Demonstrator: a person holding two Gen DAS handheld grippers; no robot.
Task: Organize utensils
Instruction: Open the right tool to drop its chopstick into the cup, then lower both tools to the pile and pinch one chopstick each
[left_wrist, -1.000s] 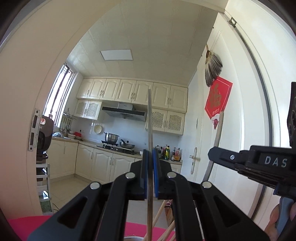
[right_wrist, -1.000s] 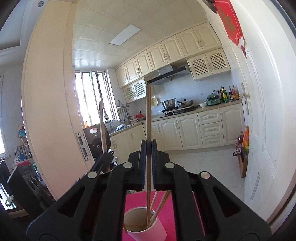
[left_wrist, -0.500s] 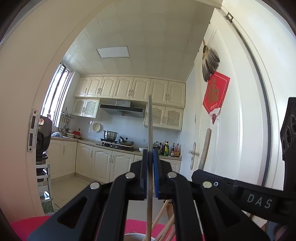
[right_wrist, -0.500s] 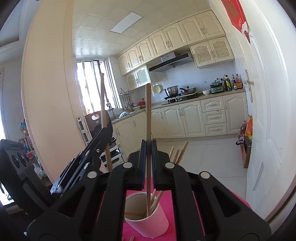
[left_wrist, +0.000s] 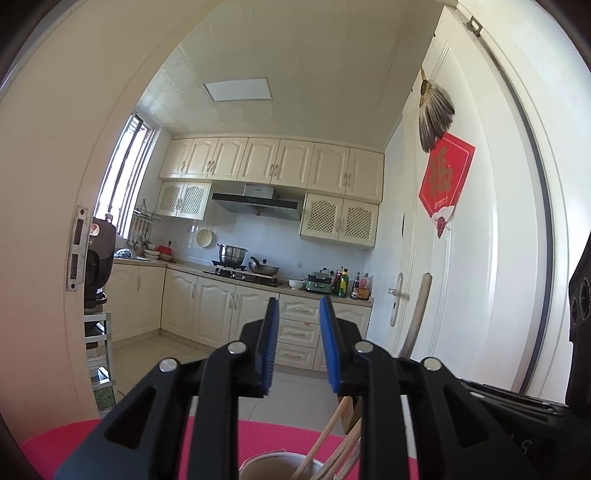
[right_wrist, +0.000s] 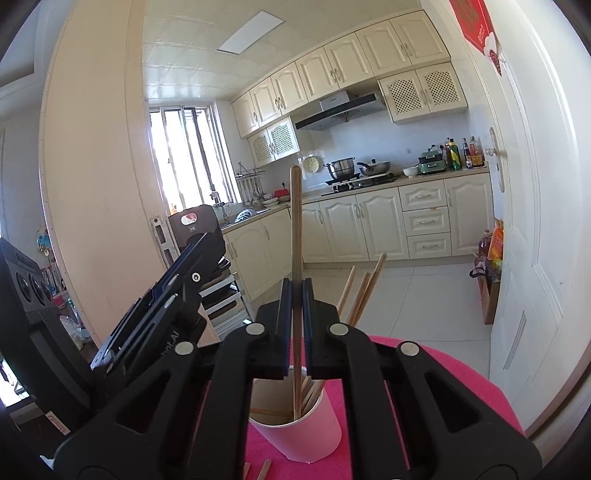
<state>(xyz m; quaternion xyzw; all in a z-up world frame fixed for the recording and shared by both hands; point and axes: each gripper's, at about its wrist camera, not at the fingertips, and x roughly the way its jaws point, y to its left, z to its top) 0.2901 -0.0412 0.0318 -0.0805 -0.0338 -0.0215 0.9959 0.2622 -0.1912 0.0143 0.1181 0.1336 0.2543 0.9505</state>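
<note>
- The kitchen (left_wrist: 258, 258) is filling the back of both views, with cream cupboards (right_wrist: 351, 70) up high and a stove with pots (right_wrist: 340, 166) on it.
- A white door (left_wrist: 461, 258) is standing at the right, and a red sign (left_wrist: 445, 177) is hanging on it.
- A pink surface (right_wrist: 443, 369) is lying right under both grippers.
- The left gripper (left_wrist: 295, 343) is pointing level over the cup. Its blue fingers (left_wrist: 269, 347) have just been opening and are standing a little apart now, with nothing between them.
- The right gripper (right_wrist: 295, 325) is pointing a little down over the cup. Its fingers (right_wrist: 284, 325) are pinching one stick, and no gap is showing beside it.
- In the right view the left gripper (right_wrist: 192, 273) is showing from the side, at the left of the cup.
- The cup (right_wrist: 306, 432) is standing upright on the pink surface, just under the right gripper. It is pink outside and white on its rim.
- The stick (right_wrist: 295, 229) in the right fingers is standing almost straight up. Its low end is reaching down into the cup.
- More sticks (right_wrist: 364, 291) are leaning in the cup, tilting to the right. In the left view they (left_wrist: 325, 439) are poking up from the cup (left_wrist: 266, 465) at the bottom.
- Two small sticks (right_wrist: 264, 469) are lying on the pink surface just in front of the cup.
</note>
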